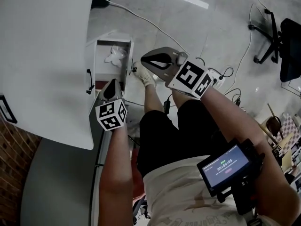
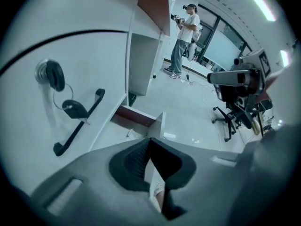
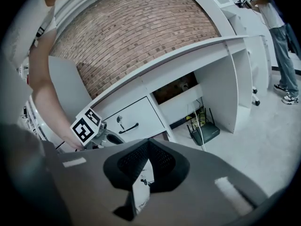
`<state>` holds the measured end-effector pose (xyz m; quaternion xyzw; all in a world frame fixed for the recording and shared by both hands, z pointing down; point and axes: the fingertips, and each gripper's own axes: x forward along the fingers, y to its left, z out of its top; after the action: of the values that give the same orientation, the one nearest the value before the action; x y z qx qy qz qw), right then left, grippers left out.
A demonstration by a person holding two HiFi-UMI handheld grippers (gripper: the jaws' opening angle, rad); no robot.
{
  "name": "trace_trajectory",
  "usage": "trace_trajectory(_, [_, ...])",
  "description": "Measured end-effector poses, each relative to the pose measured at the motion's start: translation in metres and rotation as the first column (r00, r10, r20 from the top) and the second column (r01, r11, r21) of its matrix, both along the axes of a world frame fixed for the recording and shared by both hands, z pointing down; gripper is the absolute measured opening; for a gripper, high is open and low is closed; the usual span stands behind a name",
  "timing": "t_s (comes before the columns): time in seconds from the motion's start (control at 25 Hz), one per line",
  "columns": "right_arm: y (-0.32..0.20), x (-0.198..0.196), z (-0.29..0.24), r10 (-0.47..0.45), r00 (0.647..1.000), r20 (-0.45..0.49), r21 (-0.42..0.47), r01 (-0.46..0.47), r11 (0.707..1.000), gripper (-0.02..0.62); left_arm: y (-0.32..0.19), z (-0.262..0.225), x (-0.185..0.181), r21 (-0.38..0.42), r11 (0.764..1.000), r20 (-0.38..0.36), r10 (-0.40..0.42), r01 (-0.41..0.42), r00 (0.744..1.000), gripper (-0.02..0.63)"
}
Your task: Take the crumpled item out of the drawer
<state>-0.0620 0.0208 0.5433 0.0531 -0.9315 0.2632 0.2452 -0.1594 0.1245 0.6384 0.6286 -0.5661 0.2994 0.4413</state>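
**Crumpled white item at the far end of the open drawer, both tongs closed**

Crumpled white item (image 1: pixel 115 54), which looks like wadded paper or tissue, is inside the open white drawer (image 1: pixel 129 62). It's bunched up against the drawer's far end, with the near end bare as far as we can see. It's a lump more than a strip, so we can't give it a real long axis.

What matters here is where it lies from the two tongs. Our left gripper (image 1: pixel 115 81) hangs over the near end of the drawer, tips pointing along its length, so the wad is straight ahead of it and lower down. Our right gripper (image 1: pixel 144 60) sits outside the drawer's right wall, above the floor. The wad is sideways from it, across that wall.

In the head view the two look about equally near. We'd still call the left the easier reach, since it's already lined up with the drawer and has no wall to clear.

Both pairs of jaws are closed with nothing in them. The left gripper view shows the tips meeting with only drawer and floor beyond, and the right gripper view shows the same. So whichever one goes in will need to open before dropping onto the wad.
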Motion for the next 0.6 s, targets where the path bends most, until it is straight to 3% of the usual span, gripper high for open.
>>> trace_trajectory(0.6, [-0.003,0.014,0.052,0.073,0.997,0.024,-0.032,-0.072,0.997,0.008,-0.006,0.087,-0.006,-0.123,0.991,0.042,0.066,-0.06,0.997,0.004])
